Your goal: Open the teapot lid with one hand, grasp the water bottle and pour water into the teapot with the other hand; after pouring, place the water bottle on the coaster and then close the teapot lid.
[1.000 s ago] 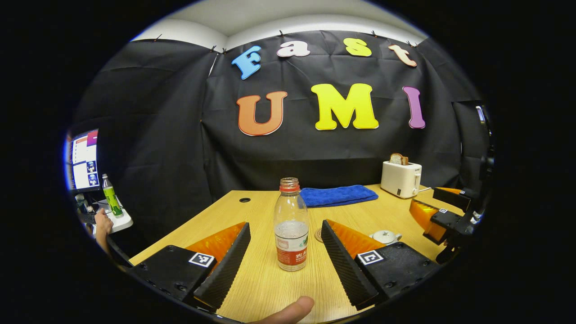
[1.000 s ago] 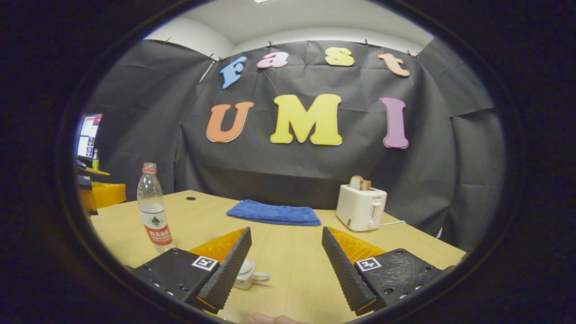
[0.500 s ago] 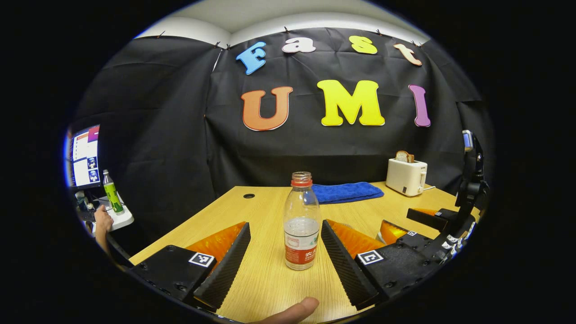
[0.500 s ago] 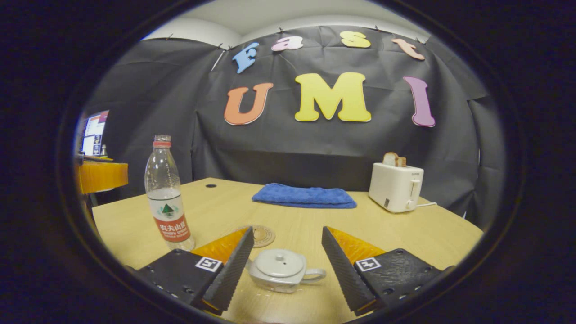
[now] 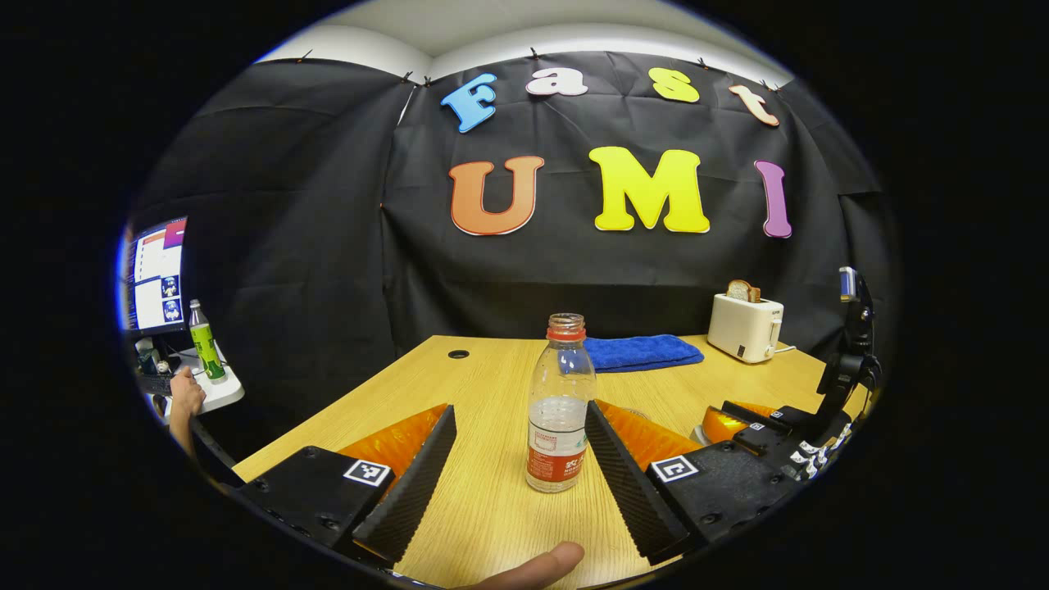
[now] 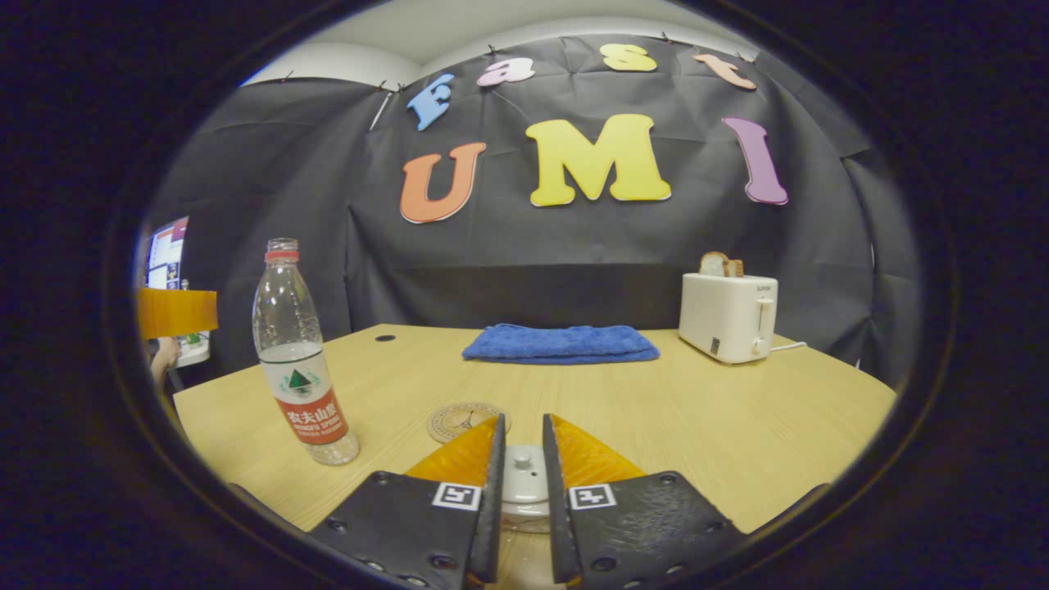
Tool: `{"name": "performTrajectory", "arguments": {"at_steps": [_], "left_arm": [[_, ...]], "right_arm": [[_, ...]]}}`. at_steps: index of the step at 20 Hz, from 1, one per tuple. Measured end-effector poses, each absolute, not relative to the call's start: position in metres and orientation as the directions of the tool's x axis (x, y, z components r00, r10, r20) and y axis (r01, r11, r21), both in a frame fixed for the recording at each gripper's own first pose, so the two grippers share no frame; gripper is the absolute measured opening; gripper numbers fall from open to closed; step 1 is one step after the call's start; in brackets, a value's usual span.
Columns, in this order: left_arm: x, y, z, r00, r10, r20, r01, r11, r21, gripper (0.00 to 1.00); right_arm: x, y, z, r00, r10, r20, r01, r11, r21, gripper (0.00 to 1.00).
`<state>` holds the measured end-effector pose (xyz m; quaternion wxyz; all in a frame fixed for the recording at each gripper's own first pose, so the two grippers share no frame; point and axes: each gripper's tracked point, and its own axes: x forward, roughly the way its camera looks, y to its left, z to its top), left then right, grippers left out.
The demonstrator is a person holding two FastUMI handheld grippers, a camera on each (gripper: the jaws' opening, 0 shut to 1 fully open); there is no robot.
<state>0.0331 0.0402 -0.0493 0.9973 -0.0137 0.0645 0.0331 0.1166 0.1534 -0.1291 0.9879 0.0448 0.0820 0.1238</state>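
A clear water bottle (image 5: 560, 410) with a red label and no cap stands on the wooden table (image 5: 483, 508). It is between the fingers of my open left gripper (image 5: 519, 410), nearer the right finger, untouched. In the right gripper view the bottle (image 6: 299, 360) stands at left, with the round coaster (image 6: 463, 419) beside it. My right gripper (image 6: 522, 422) hangs low over the white teapot lid (image 6: 523, 483). Its fingers have narrowed to a small gap around the knob, with space on both sides. That gripper (image 5: 762, 422) also appears at right in the left gripper view. The teapot body is mostly hidden.
A folded blue towel (image 6: 561, 342) and a white toaster (image 6: 728, 315) holding bread sit at the back of the table. Off the table's left are a monitor (image 5: 156, 274), a green bottle (image 5: 203, 340) and a person's hand (image 5: 187, 400). A thumb (image 5: 533, 565) shows at the bottom edge.
My right gripper came down over the teapot and its fingers closed in from wide open to a narrow gap around the lid knob. The left gripper shifted slightly left; the bottle now sits nearer its right finger.
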Motion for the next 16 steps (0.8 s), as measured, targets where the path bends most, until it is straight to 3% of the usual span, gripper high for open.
{"name": "performTrajectory", "arguments": {"at_steps": [2, 4, 10, 16], "left_arm": [[0.034, 0.037, -0.051, 0.990, 0.045, -0.133, -0.050, 0.998, -0.037, 0.99], [0.036, 0.036, -0.051, 0.991, 0.038, -0.130, -0.044, 0.998, -0.039, 0.99], [0.045, 0.031, -0.064, 0.990, -0.004, -0.139, -0.006, 0.997, -0.073, 0.99], [0.059, 0.029, -0.082, 0.987, -0.011, -0.159, 0.001, 0.998, -0.066, 1.00]], "right_arm": [[0.116, 0.156, -0.130, 0.950, 0.269, -0.159, -0.254, 0.961, 0.112, 0.09], [0.115, 0.155, -0.129, 0.951, 0.266, -0.160, -0.255, 0.963, 0.089, 0.02], [0.110, 0.156, -0.120, 0.946, 0.283, -0.161, -0.273, 0.959, 0.079, 0.01], [0.091, 0.142, -0.079, 0.952, 0.295, -0.079, -0.290, 0.954, 0.069, 0.00]]}}
